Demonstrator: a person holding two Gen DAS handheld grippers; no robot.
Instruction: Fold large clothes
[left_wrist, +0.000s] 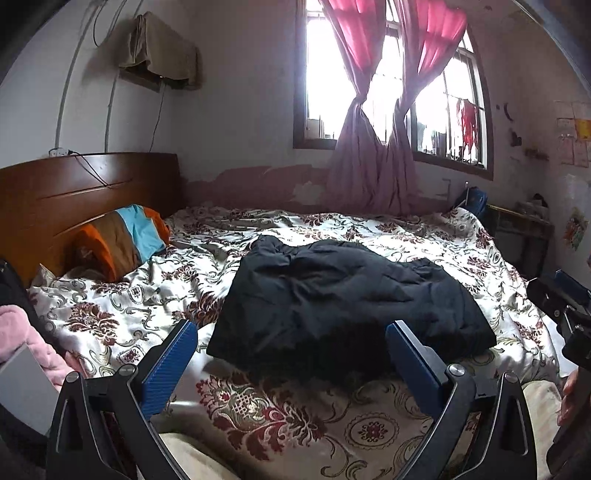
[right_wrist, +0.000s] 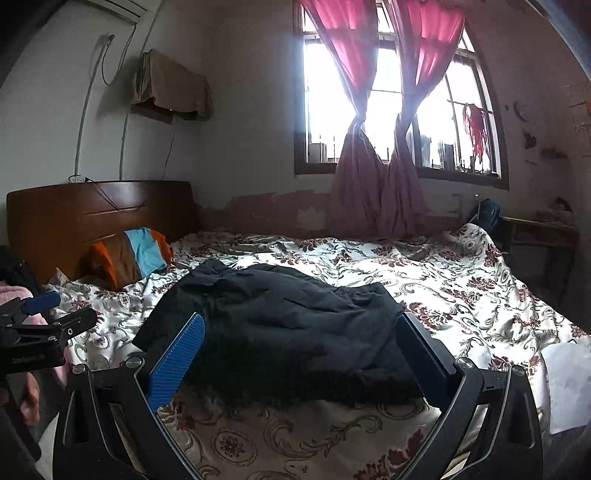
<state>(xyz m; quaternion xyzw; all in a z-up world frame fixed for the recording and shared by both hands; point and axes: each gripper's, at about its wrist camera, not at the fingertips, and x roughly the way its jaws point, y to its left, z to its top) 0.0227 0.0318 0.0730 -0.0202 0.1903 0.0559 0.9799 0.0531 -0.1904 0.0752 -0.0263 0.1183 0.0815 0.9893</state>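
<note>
A dark navy garment lies folded in a thick bundle on the floral bedspread, near the bed's front edge. My left gripper hovers just short of its near edge, open, with nothing between its blue fingers. In the right wrist view the same garment fills the middle. My right gripper is open too, its blue pads to either side of the bundle's near edge without holding it. The right gripper shows at the right edge of the left view, the left gripper at the left edge of the right view.
A striped orange, brown and blue pillow leans on the wooden headboard at the left. Pink and dark clothes pile at the left edge. A window with tied pink curtains is behind the bed, and a small table stands at the right.
</note>
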